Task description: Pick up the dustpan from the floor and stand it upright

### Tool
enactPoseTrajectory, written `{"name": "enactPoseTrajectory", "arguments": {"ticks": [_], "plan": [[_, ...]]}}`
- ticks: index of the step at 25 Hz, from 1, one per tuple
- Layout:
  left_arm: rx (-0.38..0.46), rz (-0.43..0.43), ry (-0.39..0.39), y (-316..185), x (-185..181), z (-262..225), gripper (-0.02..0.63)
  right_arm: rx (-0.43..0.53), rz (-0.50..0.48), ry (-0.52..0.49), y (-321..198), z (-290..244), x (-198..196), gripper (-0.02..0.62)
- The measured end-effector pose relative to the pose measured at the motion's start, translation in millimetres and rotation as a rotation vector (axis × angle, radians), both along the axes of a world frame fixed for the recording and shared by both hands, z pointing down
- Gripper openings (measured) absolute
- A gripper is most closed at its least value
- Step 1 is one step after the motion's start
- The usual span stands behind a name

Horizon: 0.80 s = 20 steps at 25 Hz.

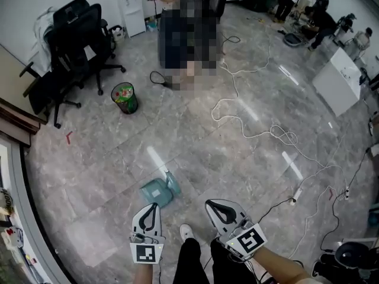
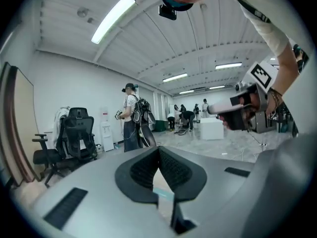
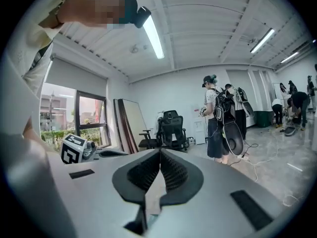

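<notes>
Both grippers shut tight and empty, dustpan on the floor just ahead.
The left gripper [image 1: 154, 207] and right gripper [image 1: 209, 204] each have their jaws pressed together with nothing between them, and a shoe [image 1: 186, 232] shows between the two. The teal dustpan [image 1: 159, 191] sits on the floor [image 1: 195, 141] just beyond the left gripper's tips, touched by neither. Bare tile lies open past it and to its left. White cables [image 1: 260, 136] trail well to its right. Far beyond it, leftward, stand a bin [image 1: 124, 97] and black chairs [image 1: 74, 34] by the wall.
</notes>
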<state>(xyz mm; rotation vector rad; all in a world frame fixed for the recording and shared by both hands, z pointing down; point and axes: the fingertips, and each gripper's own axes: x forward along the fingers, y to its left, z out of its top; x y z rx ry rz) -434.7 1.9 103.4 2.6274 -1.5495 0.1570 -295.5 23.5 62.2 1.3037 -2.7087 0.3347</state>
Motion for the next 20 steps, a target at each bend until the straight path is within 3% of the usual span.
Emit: {"name": "enactPoseTrajectory", "arguments": {"ticks": [3,5,7,12,17,20], "plan": [[0.04,0.03,-0.039,21,4,-55,0.012,0.032,-0.003,0.01,17,-45,3,0.017],[0.008,0.03,-0.055,33,0,-79,0.012,0.053,0.001,0.013,31,-72,7,0.017],[-0.004,0.025,-0.039,44,-6,-100,0.012,0.07,0.006,0.009,44,-93,7,0.017],[0.056,0.043,-0.032,60,0,-152,0.012,0.119,0.018,-0.027,51,-129,-3,0.017],[0.12,0.073,-0.006,77,18,-182,0.012,0.168,-0.018,-0.022,53,-153,-16,0.017],[0.109,0.052,-0.001,87,12,-182,0.012,0.177,-0.036,-0.011,56,-159,-21,0.017]]}}
